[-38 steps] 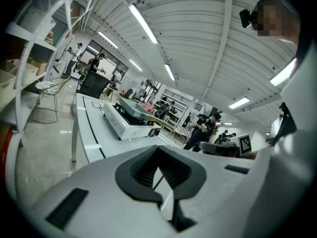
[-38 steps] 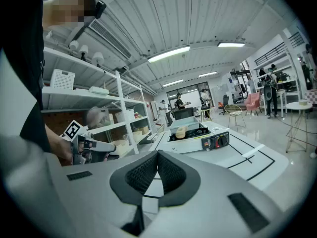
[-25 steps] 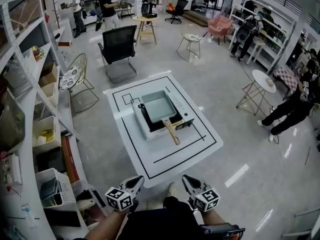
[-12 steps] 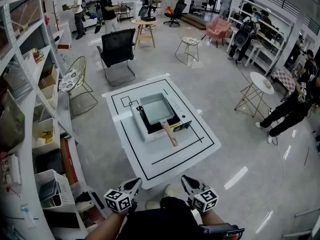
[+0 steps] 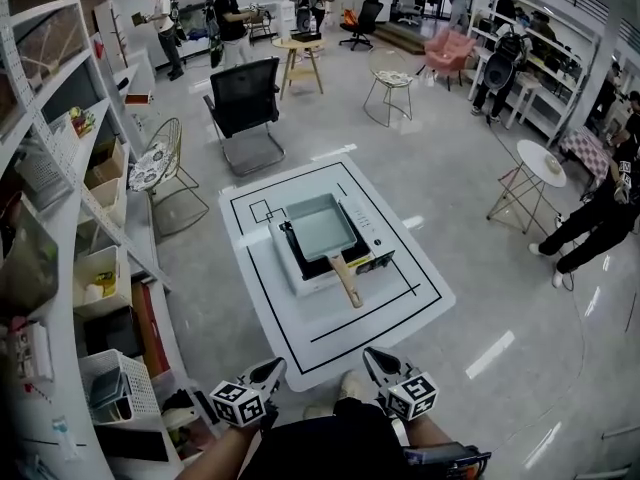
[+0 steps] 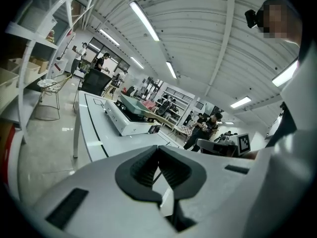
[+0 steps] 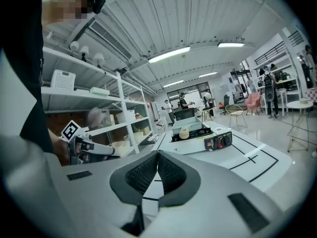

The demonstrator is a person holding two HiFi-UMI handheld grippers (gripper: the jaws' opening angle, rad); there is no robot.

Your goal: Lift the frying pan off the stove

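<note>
1. Head view: frying pan (image 5: 320,226), a rectangular pale-green vessel with a light wooden handle (image 5: 346,280), is being carried by the boxy white stove (image 5: 296,268) on the line-marked table (image 5: 400,303). Left gripper (image 5: 268,370) and right gripper (image 5: 375,360) are being held well apart from it.
2. Left gripper view: ribbed dark pads are being pressed together, with nothing being gripped.
3. Right gripper view: jaws are likewise being held closed and empty. Opening before the approach is being advised, with the handle being clamped near the pan body to limit tipping.
</note>
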